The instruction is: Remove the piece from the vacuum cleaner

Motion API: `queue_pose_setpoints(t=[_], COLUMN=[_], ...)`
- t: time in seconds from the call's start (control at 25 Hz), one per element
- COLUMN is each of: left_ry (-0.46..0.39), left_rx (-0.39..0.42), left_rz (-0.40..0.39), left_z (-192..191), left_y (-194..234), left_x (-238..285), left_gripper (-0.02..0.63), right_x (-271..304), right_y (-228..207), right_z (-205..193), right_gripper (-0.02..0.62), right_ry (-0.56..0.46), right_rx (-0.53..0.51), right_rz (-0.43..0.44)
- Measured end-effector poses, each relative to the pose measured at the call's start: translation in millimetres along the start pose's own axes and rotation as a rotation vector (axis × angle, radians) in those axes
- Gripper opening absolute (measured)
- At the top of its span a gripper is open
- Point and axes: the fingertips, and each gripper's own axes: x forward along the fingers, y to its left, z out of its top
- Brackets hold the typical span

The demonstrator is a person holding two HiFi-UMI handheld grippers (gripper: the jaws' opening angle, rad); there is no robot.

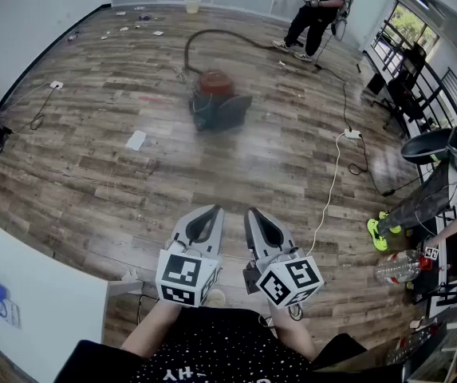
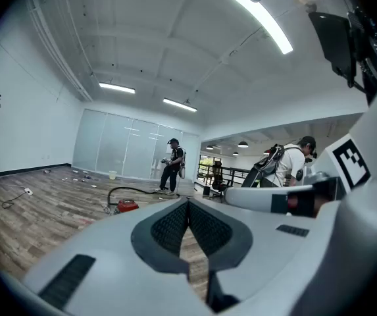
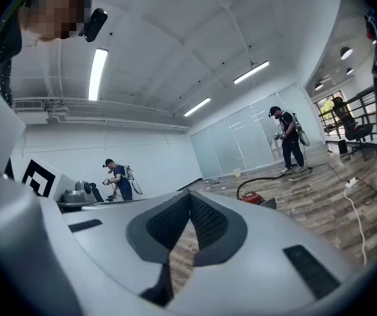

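The wooden floor (image 1: 92, 174) carries the red vacuum cleaner (image 1: 216, 102) at twelve o'clock, well apart from both claws, its hose (image 1: 212, 34) seemingly attached. Nearer, the left claw (image 1: 209, 212) and right claw (image 1: 254, 214) are clenched and empty, so the removal looks unstarted.

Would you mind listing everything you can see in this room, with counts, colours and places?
vacuum cleaner: one, red top on dark body, mid-floor.
hose: one, black, curving off behind the vacuum cleaner.
bucket: one, pale yellow, by the far wall.
paper sheet: one, white, on the floor left of the vacuum cleaner.
power strip: one, white, on the floor at right.
bottle: one, clear, lower right.
standing person: one, dark clothes, far end.
table: one, white, lower left.
left gripper: one, grey, shut, empty.
right gripper: one, grey, shut, empty.
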Motion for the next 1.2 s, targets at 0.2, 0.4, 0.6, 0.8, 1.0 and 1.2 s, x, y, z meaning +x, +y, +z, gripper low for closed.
queue_pose_setpoints(t=[0.2, 0.4, 0.6, 0.8, 1.0, 1.2], left_ry=[0.0, 0.002, 0.021, 0.031, 0.04, 0.042], left_rx=[0.0, 0.004, -0.009, -0.02, -0.029, -0.03], left_rz=[-0.001, 0.009, 0.036, 0.052, 0.053, 0.043], left_z=[-12, -14, -20, -23, -20, -9], left_y=[-16, -32, -28, -19, -5, 21], left_x=[16, 30, 39, 53, 77, 115], left_gripper=[0.008, 0.008, 0.008, 0.008, 0.008, 0.008], right_x=[-4, -9, -7, 1, 24, 62], right_y=[-18, -39, -51, -67, -80, -102], right_z=[-3, -3, -1, -5, -3, 9], right_gripper=[0.012, 0.012, 0.012, 0.012, 0.012, 0.011], right_ry=[0.006, 0.015, 0.02, 0.029, 0.04, 0.034], right_rx=[-0.008, -0.001, 0.0, 0.021, 0.026, 0.023], right_rz=[0.026, 0.033, 0.042, 0.035, 0.04, 0.031])
